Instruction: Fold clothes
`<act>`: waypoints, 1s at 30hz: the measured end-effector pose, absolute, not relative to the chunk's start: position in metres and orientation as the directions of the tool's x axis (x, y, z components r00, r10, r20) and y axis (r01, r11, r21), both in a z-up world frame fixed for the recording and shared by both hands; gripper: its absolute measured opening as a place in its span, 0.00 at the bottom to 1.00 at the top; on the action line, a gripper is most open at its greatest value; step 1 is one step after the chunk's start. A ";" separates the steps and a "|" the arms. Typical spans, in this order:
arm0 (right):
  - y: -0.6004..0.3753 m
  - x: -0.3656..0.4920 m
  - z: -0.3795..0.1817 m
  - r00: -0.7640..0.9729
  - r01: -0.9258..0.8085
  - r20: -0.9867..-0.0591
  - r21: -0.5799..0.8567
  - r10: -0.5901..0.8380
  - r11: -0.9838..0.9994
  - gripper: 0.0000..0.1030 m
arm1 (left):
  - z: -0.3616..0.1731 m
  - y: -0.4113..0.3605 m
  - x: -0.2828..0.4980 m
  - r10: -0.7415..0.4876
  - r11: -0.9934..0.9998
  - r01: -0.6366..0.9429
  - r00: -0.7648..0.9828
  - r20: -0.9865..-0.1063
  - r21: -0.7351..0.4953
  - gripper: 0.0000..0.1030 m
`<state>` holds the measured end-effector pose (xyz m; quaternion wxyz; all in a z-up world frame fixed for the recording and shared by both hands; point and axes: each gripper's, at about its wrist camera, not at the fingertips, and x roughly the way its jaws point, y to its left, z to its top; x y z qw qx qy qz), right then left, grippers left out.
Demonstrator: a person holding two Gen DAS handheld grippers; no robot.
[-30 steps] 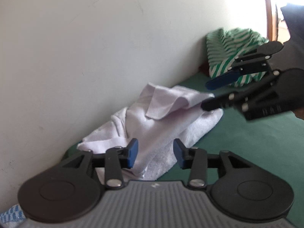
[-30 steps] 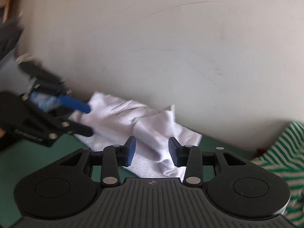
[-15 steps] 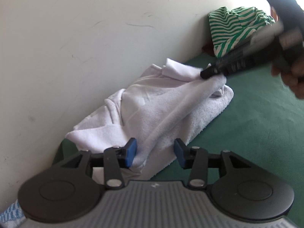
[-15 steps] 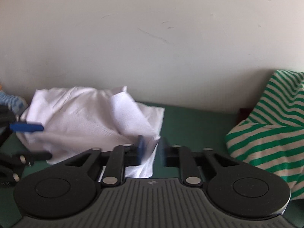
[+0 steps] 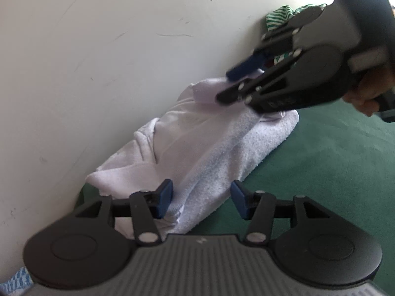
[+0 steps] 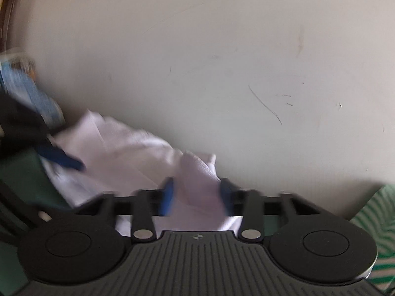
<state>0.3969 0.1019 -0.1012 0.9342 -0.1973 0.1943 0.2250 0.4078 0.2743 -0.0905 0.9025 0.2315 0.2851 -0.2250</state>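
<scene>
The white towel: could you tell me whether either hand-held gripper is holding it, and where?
The right hand-held gripper is closing around a raised fold at the white towel's end; not yet pinched. The left hand-held gripper holds nothing.

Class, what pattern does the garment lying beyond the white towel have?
Green and white stripes on the striped garment, clearest in the right wrist view.

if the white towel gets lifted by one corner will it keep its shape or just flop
Probably flop: the white towel lies crumpled in soft folds against the wall. Its looped pile looks grippy, so slipping seems unlikely. The right gripper is closing with a limp fold between its jaws.
</scene>
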 end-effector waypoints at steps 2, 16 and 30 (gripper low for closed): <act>0.099 0.399 -0.102 0.849 -0.448 -0.429 -0.277 0.308 0.850 0.02 | -0.090 0.274 0.407 -0.276 0.793 0.537 0.737 -0.617 0.288 0.54; 0.127 0.375 -0.116 0.868 -0.466 -0.324 -0.266 0.377 0.844 0.43 | -0.080 0.280 0.395 -0.335 0.784 0.564 0.734 -0.590 0.258 0.57; 0.110 0.404 -0.117 0.773 -0.433 -0.492 0.052 0.400 0.900 0.03 | -0.081 0.304 0.438 -0.353 0.900 0.436 0.726 -0.590 -0.001 0.38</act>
